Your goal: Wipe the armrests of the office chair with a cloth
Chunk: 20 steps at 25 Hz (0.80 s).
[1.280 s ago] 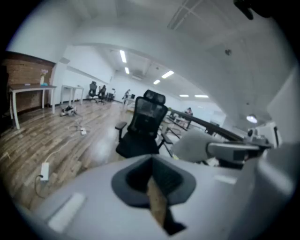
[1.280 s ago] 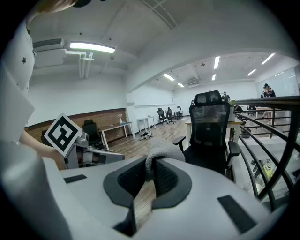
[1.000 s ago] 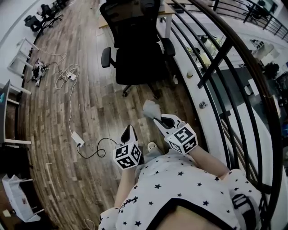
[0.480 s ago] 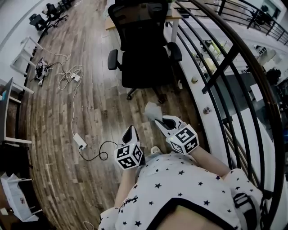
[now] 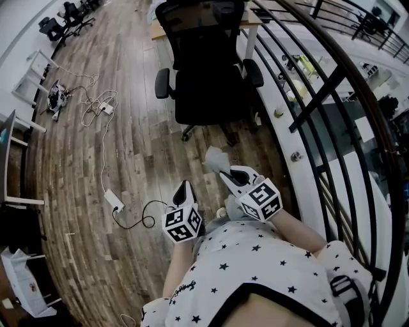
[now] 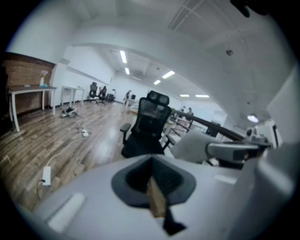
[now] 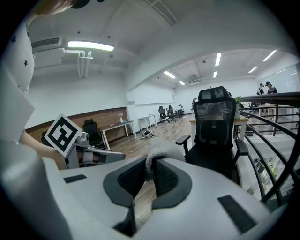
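Observation:
A black office chair (image 5: 208, 64) stands on the wood floor ahead of me, its left armrest (image 5: 165, 82) and right armrest (image 5: 253, 71) both bare. My right gripper (image 5: 223, 172) is shut on a grey cloth (image 5: 214, 156), well short of the chair. In the right gripper view the cloth (image 7: 159, 152) bunches out between the jaws of that gripper (image 7: 150, 171), with the chair (image 7: 215, 136) beyond. My left gripper (image 5: 184, 186) is beside it, shut and holding nothing. The left gripper view shows its jaws (image 6: 151, 161) closed, the chair (image 6: 147, 126) ahead and the cloth (image 6: 192, 145) to the right.
A dark curved railing (image 5: 319, 83) runs close along the right. A white power strip (image 5: 112, 199) and trailing cables (image 5: 96, 105) lie on the floor at left. A desk (image 5: 249, 19) stands behind the chair. More chairs (image 5: 54, 25) stand at far upper left.
Both grippers keep the same pose and the cloth stays gripped. The chair has shifted slightly right and nearer in the head view.

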Each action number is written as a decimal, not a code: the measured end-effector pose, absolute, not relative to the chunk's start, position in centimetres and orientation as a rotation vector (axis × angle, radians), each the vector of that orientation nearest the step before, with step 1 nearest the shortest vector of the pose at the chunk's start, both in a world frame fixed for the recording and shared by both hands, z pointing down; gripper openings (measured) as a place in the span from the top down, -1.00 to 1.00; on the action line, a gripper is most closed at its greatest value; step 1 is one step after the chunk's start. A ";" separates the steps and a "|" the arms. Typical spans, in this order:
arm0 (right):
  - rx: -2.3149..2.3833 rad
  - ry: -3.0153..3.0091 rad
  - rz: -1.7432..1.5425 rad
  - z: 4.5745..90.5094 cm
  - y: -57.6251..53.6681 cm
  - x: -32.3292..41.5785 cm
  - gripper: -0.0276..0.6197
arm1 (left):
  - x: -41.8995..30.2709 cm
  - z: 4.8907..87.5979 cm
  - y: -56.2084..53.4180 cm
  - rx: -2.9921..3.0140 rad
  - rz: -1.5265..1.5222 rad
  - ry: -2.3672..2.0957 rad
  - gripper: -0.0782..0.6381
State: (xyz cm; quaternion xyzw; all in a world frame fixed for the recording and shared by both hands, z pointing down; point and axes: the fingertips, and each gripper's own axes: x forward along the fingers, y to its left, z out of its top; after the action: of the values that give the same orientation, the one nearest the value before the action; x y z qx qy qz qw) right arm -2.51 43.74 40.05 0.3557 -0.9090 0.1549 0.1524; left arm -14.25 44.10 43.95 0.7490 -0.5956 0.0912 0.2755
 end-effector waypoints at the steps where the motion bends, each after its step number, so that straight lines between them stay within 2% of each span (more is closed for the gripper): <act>1: 1.016 -2.607 0.449 40.1 43.6 -2.6 0.82 | -14.4 44.0 44.0 2.006 0.242 -1.604 0.76; 20: 0.965 -2.630 0.450 41.0 32.0 -5.3 0.82 | -16.8 44.8 33.8 1.960 0.235 -1.647 0.76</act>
State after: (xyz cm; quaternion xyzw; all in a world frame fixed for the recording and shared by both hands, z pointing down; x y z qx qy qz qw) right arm -5.31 31.98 41.00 0.3362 -0.9162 0.1569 0.1515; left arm -16.83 33.76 44.78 0.7316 -0.6148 0.0877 0.2812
